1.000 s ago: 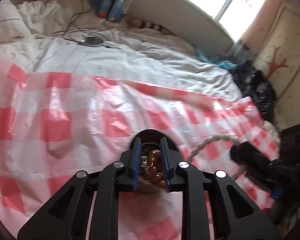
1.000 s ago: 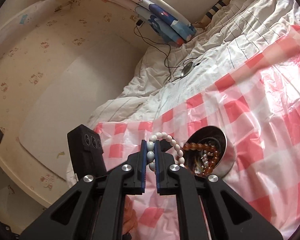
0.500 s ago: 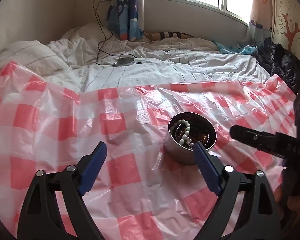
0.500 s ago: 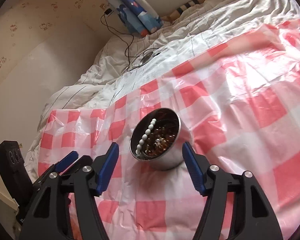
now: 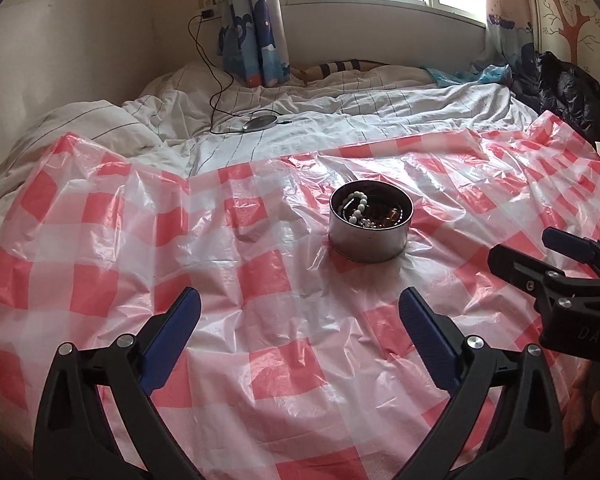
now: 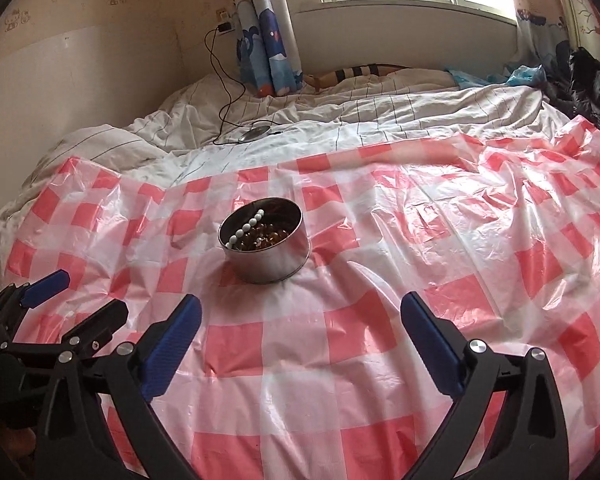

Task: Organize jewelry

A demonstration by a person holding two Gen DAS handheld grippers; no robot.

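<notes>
A round metal tin (image 5: 370,242) (image 6: 268,266) stands on the red-and-white checked plastic sheet (image 5: 260,272). Inside it lie a white bead string (image 5: 358,210) (image 6: 246,228) and amber beads (image 5: 392,214) (image 6: 268,236). My left gripper (image 5: 299,304) hangs back from the tin on the near side, its jaws opening wide with nothing between them. My right gripper (image 6: 300,306) is also near of the tin and slightly right of it, its jaws opening and empty. Each gripper shows at the edge of the other's view: the right gripper (image 5: 520,246), the left gripper (image 6: 92,294).
The sheet covers a bed with white striped bedding (image 5: 340,116). A black cable runs down to a round silver disc (image 5: 260,123) behind the sheet. A blue patterned curtain (image 5: 256,40) and a window are at the back, and dark clothing (image 5: 568,92) lies at the far right.
Both grippers, shut on bead strings over the tin a second ago, have let go and opened wide. The beads now lie in the tin, and both grippers have drawn back from it.
</notes>
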